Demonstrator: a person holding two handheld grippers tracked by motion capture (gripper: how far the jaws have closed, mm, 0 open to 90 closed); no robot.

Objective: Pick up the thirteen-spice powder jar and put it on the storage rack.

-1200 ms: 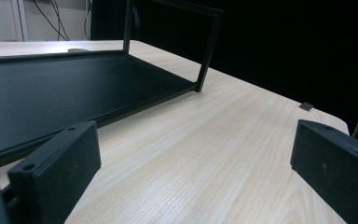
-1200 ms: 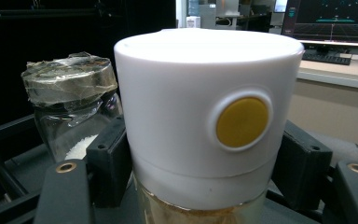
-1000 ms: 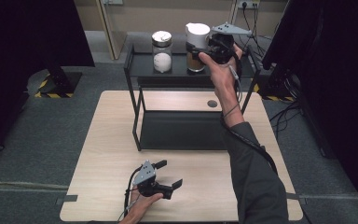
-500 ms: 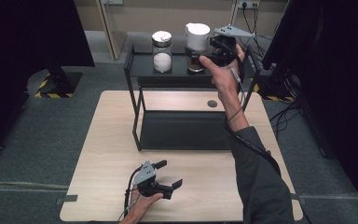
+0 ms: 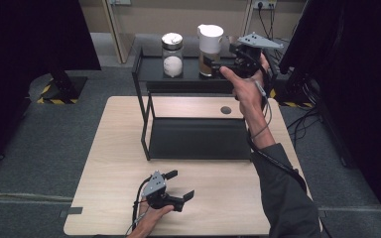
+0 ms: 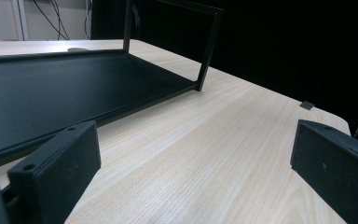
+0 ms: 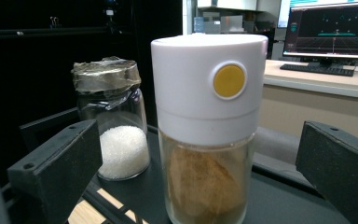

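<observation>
Your right gripper (image 5: 226, 63) is up by the top of the black rack (image 5: 144, 114), just beside the white-lid jar (image 5: 210, 43). Its jaws have just been opening and now stand wide. In the right gripper view the jar (image 7: 208, 130) stands between them, but the jaws do not touch it. The jar stands upright on the rack's top shelf. It has a white lid with a yellow dot and something brown inside.

The taped jar (image 5: 171, 54) stands on the same shelf, near the white-lid jar and on its left in the high view. It has white grains in it.

Your left gripper (image 5: 179, 187) is low over the counter (image 5: 109, 163), in front of the rack. Its jaws are spread wide with nothing between them. In the left gripper view you see the rack's bottom shelf (image 6: 65, 88) just ahead.
</observation>
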